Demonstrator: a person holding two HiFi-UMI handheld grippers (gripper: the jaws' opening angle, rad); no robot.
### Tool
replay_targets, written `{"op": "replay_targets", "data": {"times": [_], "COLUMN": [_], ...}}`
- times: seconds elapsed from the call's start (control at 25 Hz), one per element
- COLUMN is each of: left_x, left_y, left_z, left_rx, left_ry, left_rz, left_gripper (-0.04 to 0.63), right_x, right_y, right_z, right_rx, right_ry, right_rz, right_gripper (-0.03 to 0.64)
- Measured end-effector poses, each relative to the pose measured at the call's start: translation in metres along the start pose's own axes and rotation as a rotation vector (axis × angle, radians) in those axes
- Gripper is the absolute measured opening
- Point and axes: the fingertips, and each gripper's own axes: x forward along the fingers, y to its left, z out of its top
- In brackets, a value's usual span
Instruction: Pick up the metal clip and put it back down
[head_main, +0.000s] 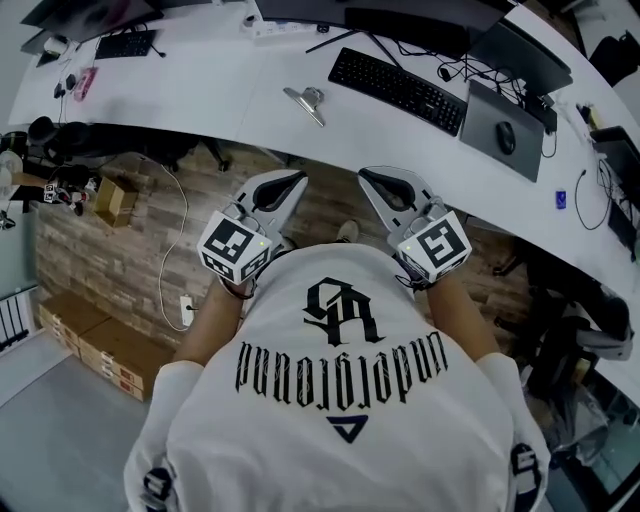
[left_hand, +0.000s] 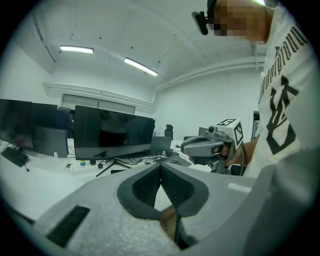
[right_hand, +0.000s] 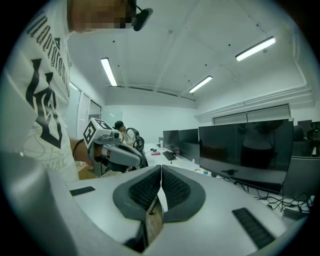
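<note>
The metal clip (head_main: 307, 101) lies on the white desk (head_main: 200, 95), left of the black keyboard (head_main: 398, 89). Both grippers are held close to the person's chest, well short of the desk and away from the clip. My left gripper (head_main: 293, 181) is shut, its dark pads meeting with nothing between them (left_hand: 160, 169). My right gripper (head_main: 373, 177) is shut and empty too (right_hand: 161, 173). Each gripper view shows the other gripper: the right one (left_hand: 207, 146) and the left one (right_hand: 117, 152).
A mouse (head_main: 506, 137) on a dark pad sits at the desk's right. Monitors (left_hand: 114, 132) stand at the back of the desk. Below lie a wood floor, cardboard boxes (head_main: 112, 199) and a cable. A person (right_hand: 121, 131) stands far off in the room.
</note>
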Motion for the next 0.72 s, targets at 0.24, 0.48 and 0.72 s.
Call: {"op": "replay_targets", "data": {"times": [0.24,0.48,0.72], "left_x": [-0.05,-0.108,-0.157], "left_y": [-0.001,0.011,0.02], "left_z": [0.007,-0.001,-0.014], "left_rx": [0.019,0.017,0.024], "left_ry": [-0.032,-0.047,-0.055], "left_rz": [-0.039,-0.034,-0.037], "left_gripper": [0.012,0.012,0.012], "right_x": [0.013,0.033,0.05], "right_y": [0.038,0.08,0.12], "right_z": [0.007,0.012,0.015], "right_rx": [0.003,-0.003,-0.003], "right_ry": [0.004,0.009,0.017], "right_rz": [-0.041,-0.067,-0.078], "right_gripper": [0.015,0.015,0.015]}}
